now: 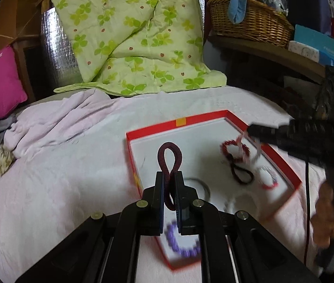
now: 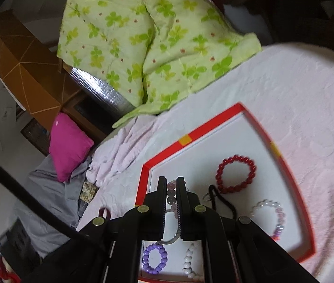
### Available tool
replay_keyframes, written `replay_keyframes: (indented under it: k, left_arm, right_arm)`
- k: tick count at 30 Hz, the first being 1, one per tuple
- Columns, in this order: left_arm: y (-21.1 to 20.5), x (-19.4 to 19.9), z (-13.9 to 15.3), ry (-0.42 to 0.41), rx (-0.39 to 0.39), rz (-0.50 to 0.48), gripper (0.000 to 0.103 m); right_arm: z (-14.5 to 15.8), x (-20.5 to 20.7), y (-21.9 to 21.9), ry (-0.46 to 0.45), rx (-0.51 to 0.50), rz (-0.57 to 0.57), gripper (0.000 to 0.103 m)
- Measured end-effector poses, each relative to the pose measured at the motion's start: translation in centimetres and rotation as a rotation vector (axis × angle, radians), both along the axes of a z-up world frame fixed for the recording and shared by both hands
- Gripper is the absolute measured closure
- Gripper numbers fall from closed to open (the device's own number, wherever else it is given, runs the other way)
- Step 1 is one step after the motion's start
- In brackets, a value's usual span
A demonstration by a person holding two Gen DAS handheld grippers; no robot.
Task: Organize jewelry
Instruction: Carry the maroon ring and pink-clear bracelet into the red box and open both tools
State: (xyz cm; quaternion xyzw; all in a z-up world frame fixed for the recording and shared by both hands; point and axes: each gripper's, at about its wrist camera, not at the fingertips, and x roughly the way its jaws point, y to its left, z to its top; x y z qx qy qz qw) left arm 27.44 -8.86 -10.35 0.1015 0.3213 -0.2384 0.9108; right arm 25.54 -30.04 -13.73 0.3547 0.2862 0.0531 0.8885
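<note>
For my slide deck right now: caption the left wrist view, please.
Left gripper pinching a dark red hair tie above the red-rimmed tray of bracelets.

Our left gripper (image 1: 169,181) is matte black, with two flat, straight fingers (image 1: 159,188) set on edge and dark blue pads on their inner faces. Behind them, angular black link arms spread out, each pinned with a round brass-coloured screw (image 1: 142,203). Our right gripper (image 2: 171,188) is built the same way: black plates, brass screw heads (image 2: 142,208) and fine ridged teeth along one inner pad. In the left wrist view, a thin black cable (image 1: 307,200) hangs down beside our right hand (image 1: 327,214), and a small green light glows above.
</note>
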Motion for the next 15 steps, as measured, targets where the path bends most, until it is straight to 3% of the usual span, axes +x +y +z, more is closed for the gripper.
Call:
replay_keyframes:
  k: [9,15]
  left_arm:
    - [-3.6,6.0,-2.8,0.098,0.050,-0.001,0.095]
    - [-4.8,7.7,-3.7,0.154,0.077,-0.004,0.094]
  right_arm:
    - [-1.6,2.2,1.3,0.042,0.060,0.032,0.094]
    - [-2.9,2.6,1.6,0.089,0.084,0.039,0.094]
